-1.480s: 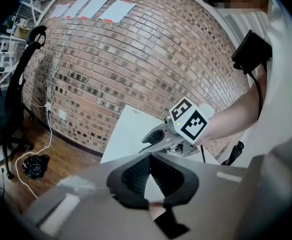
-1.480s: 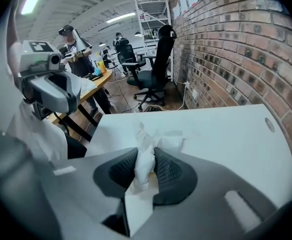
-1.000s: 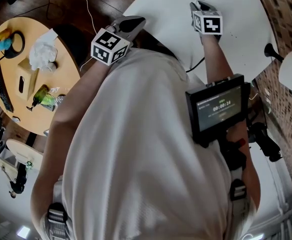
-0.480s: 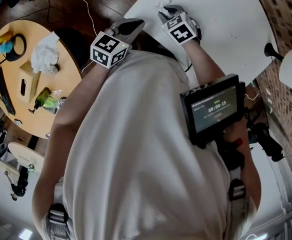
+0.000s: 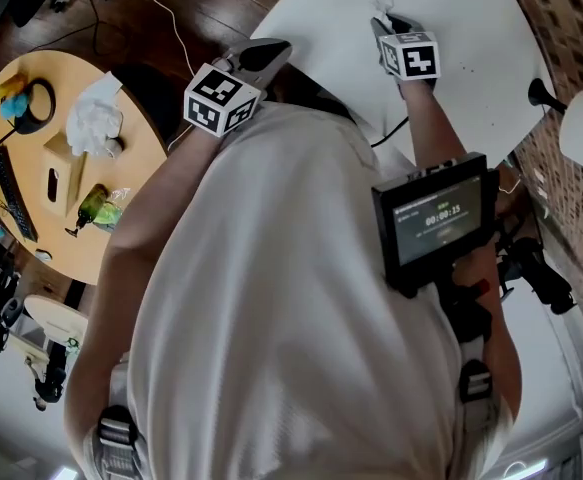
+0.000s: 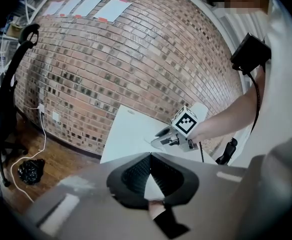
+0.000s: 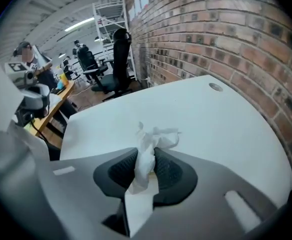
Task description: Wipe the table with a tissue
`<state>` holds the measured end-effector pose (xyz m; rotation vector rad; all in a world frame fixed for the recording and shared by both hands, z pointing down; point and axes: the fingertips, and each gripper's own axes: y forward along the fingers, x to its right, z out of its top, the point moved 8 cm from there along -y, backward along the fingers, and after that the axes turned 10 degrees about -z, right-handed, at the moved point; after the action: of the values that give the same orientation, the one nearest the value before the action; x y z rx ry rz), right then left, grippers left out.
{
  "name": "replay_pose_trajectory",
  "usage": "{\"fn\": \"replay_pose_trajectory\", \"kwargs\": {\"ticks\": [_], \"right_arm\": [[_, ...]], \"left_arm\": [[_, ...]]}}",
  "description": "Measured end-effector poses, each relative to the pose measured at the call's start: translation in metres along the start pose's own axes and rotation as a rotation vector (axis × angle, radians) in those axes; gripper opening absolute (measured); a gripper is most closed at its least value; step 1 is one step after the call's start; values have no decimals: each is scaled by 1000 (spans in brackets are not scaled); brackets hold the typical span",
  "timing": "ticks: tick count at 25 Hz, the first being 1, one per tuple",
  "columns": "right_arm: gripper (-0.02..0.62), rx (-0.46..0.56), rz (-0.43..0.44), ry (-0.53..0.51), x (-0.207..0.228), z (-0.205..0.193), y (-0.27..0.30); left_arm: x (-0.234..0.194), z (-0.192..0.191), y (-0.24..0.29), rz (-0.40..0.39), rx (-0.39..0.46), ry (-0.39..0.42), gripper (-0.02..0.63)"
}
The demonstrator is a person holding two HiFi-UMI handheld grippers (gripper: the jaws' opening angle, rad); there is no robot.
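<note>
A crumpled white tissue (image 7: 153, 139) is pinched between the pads of my right gripper (image 7: 146, 156), and its loose end pokes out past the tips onto the white table (image 7: 211, 119). In the head view the right gripper (image 5: 383, 20) points steeply down at the white table (image 5: 471, 28), with the tissue (image 5: 379, 10) pressed against the top. My left gripper (image 5: 271, 48) hovers by the table's near left edge. Seen in its own view, the left gripper (image 6: 150, 156) has its jaw tips touching with nothing between them, and the right gripper (image 6: 161, 140) shows ahead over the table (image 6: 128, 134).
A round wooden table (image 5: 141, 148) to the left carries a tissue box (image 5: 56, 173), crumpled tissues (image 5: 93, 118) and a green bottle (image 5: 96, 203). A brick wall (image 6: 135, 59) runs behind the white table. An office chair (image 6: 10, 84) stands left. A screen unit (image 5: 436, 218) sits on the right forearm.
The right gripper swept left across the table with the tissue, then came back right to about where it started. The left gripper kept still.
</note>
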<state>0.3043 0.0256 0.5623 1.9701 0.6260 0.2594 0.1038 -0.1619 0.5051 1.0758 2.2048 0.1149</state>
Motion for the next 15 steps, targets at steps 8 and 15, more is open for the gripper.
{"fn": "replay_pose_trajectory", "kwargs": {"ticks": [8, 15], "right_arm": [[86, 42, 53, -1, -62, 38, 10], [86, 54, 182, -183, -99, 23, -1]], "left_arm": [[-12, 5, -20, -42, -26, 42, 5], [-19, 23, -17, -105, -23, 71, 5]]}}
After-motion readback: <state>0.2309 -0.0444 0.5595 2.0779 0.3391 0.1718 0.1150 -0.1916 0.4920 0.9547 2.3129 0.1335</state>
